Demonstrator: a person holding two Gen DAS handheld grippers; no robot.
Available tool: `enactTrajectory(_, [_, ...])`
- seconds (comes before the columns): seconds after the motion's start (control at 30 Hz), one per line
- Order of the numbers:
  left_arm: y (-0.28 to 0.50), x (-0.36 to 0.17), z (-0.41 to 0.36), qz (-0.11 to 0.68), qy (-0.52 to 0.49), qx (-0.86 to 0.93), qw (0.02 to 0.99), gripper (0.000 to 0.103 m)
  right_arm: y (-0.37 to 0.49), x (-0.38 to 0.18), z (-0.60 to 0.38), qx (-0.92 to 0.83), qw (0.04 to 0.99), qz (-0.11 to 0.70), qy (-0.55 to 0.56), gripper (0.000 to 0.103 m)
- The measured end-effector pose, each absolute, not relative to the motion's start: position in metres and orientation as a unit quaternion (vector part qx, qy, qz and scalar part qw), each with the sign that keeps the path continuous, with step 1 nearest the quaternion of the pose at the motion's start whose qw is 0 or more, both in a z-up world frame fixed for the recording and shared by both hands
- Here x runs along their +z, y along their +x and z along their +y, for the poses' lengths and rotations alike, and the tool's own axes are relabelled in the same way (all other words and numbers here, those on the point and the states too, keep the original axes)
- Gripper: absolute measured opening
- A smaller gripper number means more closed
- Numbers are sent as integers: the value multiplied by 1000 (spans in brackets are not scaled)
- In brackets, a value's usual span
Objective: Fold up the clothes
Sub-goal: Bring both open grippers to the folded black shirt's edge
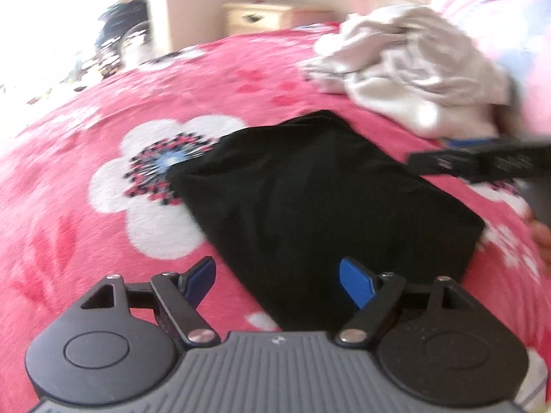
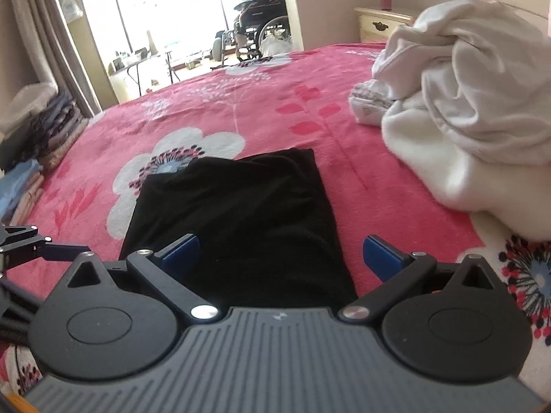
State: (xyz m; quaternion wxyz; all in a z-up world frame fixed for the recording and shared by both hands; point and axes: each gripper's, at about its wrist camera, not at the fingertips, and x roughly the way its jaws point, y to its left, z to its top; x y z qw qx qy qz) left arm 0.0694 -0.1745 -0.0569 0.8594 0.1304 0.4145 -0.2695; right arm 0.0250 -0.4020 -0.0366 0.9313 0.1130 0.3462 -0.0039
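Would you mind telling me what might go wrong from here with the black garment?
1. The black garment lies folded but loose; both the right gripper and left gripper have open jaws, so a one-sided grab could undo the fold.
2. The white clothes pile sits close; a sweep might snag it.

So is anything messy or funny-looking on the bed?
Yes: the white clothes sit in a crumpled heap on the pink blanket, not folded. The black garment lies flat in a neat rectangle. Both grippers, left and right, are open and empty.
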Motion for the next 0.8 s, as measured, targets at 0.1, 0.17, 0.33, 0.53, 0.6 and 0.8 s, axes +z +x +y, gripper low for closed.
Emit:
enactTrajectory(0.1, [80, -58, -173, 436, 129, -230, 861, 84, 26, -41, -405, -7, 924, 361, 126, 102])
enactTrajectory(0.17, [84, -60, -171, 449, 130, -207, 859, 84, 26, -43, -401, -8, 922, 368, 121, 102])
enactTrajectory(0.33, [92, -65, -163, 477, 130, -164, 854, 85, 24, -40, -387, 21, 926, 362, 100, 102])
enactTrajectory(0.53, [93, -68, -163, 486, 133, -155, 850, 85, 26, -34, -370, 38, 932, 355, 56, 101])
enactTrajectory(0.6, [93, -69, -164, 486, 136, -152, 850, 85, 26, -34, -367, 41, 932, 357, 48, 101])
enactTrajectory(0.8, [94, -75, -165, 497, 138, -144, 844, 85, 22, -37, -358, 50, 931, 361, 15, 100])
